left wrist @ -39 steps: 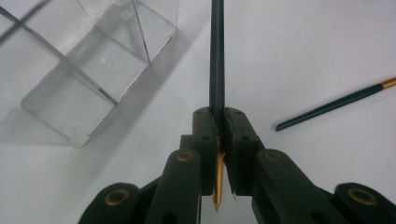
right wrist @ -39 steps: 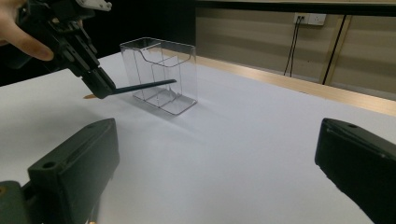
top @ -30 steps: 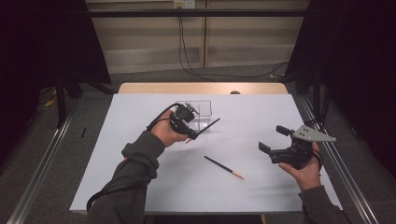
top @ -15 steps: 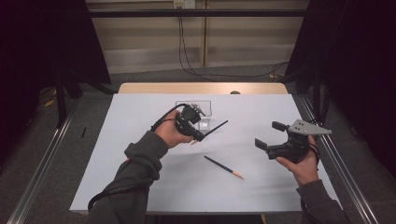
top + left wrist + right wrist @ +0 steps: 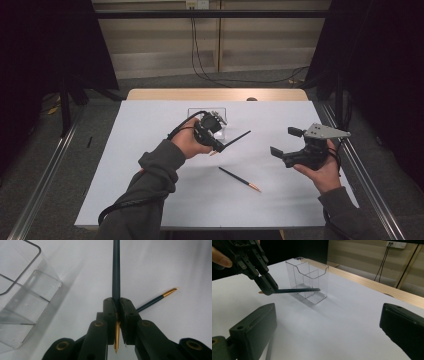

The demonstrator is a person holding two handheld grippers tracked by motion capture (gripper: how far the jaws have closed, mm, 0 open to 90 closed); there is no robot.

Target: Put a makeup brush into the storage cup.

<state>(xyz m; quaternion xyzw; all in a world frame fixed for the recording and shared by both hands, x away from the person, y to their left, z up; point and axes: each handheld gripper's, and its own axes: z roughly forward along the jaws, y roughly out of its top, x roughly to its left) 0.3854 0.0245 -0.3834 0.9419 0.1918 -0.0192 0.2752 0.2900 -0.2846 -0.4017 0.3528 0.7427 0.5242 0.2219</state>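
I am holding one pencil [image 5: 116, 277] in the left gripper [image 5: 216, 142], jaws clamped, beside the clear holder [image 5: 308, 281]. Right gripper [image 5: 287, 145] is gaping, empty. Second pencil [image 5: 239, 179] is lying at six o'clock on the worktop [image 5: 150, 190], unplaced.

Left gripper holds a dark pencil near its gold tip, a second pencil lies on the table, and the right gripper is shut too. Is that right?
Not quite: the right gripper is open, holding nothing, as the right gripper view shows. The rest holds: the left gripper clamps a pencil near its gold tip, and a second pencil lies on the table.
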